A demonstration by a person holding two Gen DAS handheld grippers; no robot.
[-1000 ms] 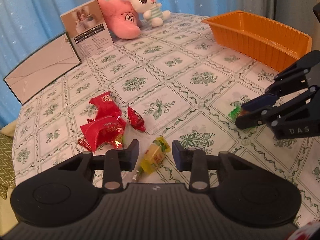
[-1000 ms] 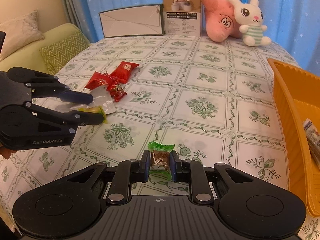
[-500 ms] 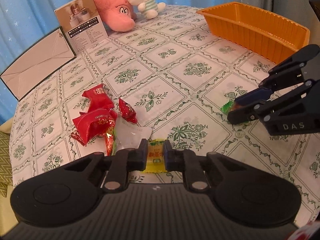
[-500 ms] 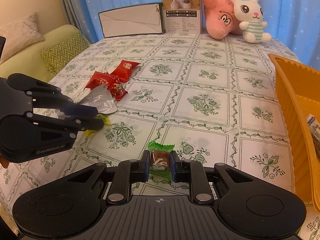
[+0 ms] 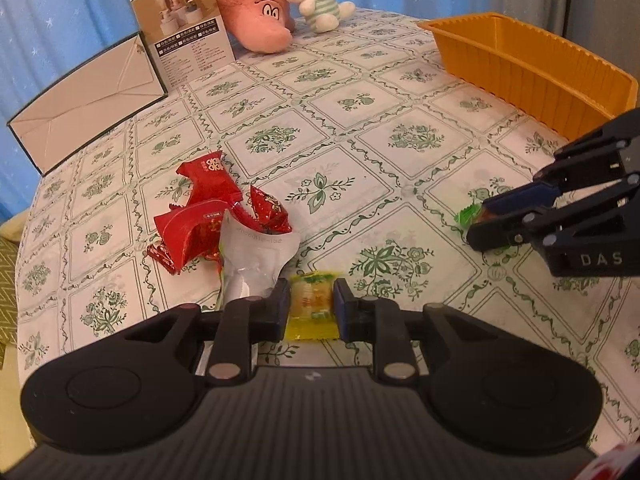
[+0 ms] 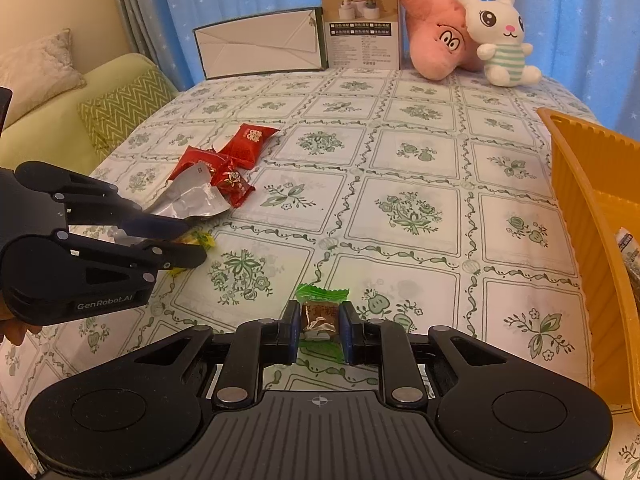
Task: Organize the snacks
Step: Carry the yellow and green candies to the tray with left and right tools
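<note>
Yellow candy [image 5: 313,305], loose on the tablecloth [image 5: 412,140] a second ago, is now sitting clamped in the left gripper [image 5: 311,306]; the right gripper [image 6: 320,330] is still pinching the green-wrapped candy [image 6: 320,316], both seemingly ready for the orange tray [image 5: 532,68].

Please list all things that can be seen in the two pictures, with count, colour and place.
yellow candy: 1, yellow, between left tool pads
green candy: 1, green-brown, between right tool pads
red snack packs: several, red, heap at table left
silver wrapper: 1, beside the heap
orange tray: 1, table right
plush toys: 2, pink, white, far edge
boxes: 2, far edge
left tool: shut on yellow candy
right tool: shut on green candy
</note>
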